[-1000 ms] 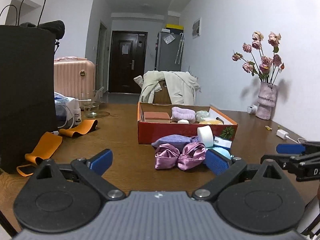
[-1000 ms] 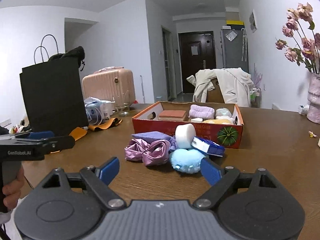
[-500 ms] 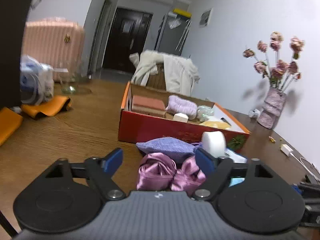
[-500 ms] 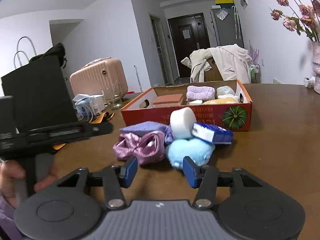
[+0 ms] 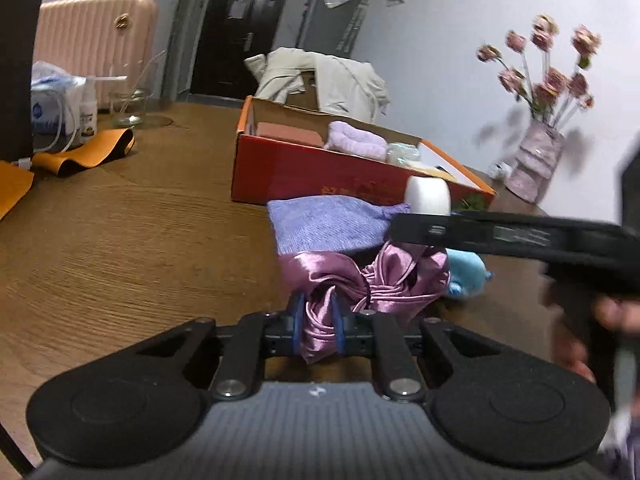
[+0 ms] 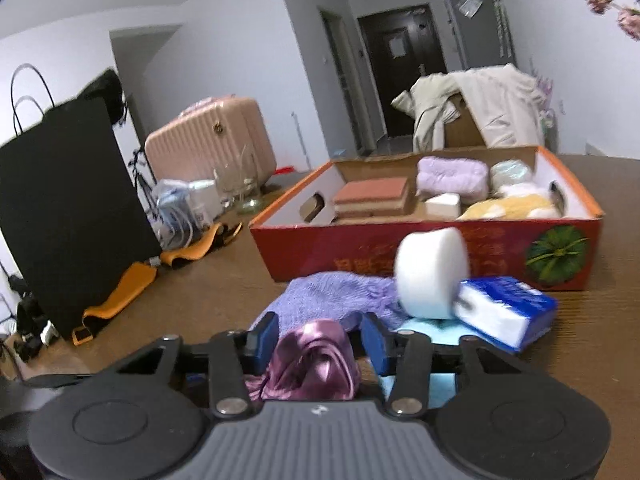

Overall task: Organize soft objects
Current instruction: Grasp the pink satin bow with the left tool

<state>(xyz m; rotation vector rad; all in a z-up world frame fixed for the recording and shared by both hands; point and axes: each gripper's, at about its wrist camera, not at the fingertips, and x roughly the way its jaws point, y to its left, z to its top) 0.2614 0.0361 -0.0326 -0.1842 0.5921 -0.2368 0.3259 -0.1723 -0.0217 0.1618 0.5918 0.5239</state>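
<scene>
Two grippers meet on one shiny pink satin bow (image 5: 360, 284) lying on the brown wooden table (image 5: 120, 220), in front of the red cardboard box (image 5: 304, 172).

At far left of the left wrist view an orange folded band (image 5: 86, 152) lies by a black paper bag (image 6: 68, 208), with a pink ribbed suitcase (image 5: 94, 40) behind. Nearer the middle, the left gripper (image 5: 318, 322) has just been closing, and its blue pads pinch a fold of the bow's left loop tightly between them. Behind the bow lies a lilac knitted cloth (image 5: 324, 226), touching it. A white foam roll (image 5: 428, 196) stands just right of the cloth. A pale blue plush toy (image 5: 466, 276) shows just beside the bow's right loop.

In the right wrist view the right gripper (image 6: 320, 344) has also just been closing; its jaws sit around the bow's other loop, the pads against the bunched satin on both sides. Right of it a blue and white tissue pack (image 6: 504, 312) leans against the foam roll. A vase of pink dried flowers (image 5: 538, 160) stands far right.
</scene>
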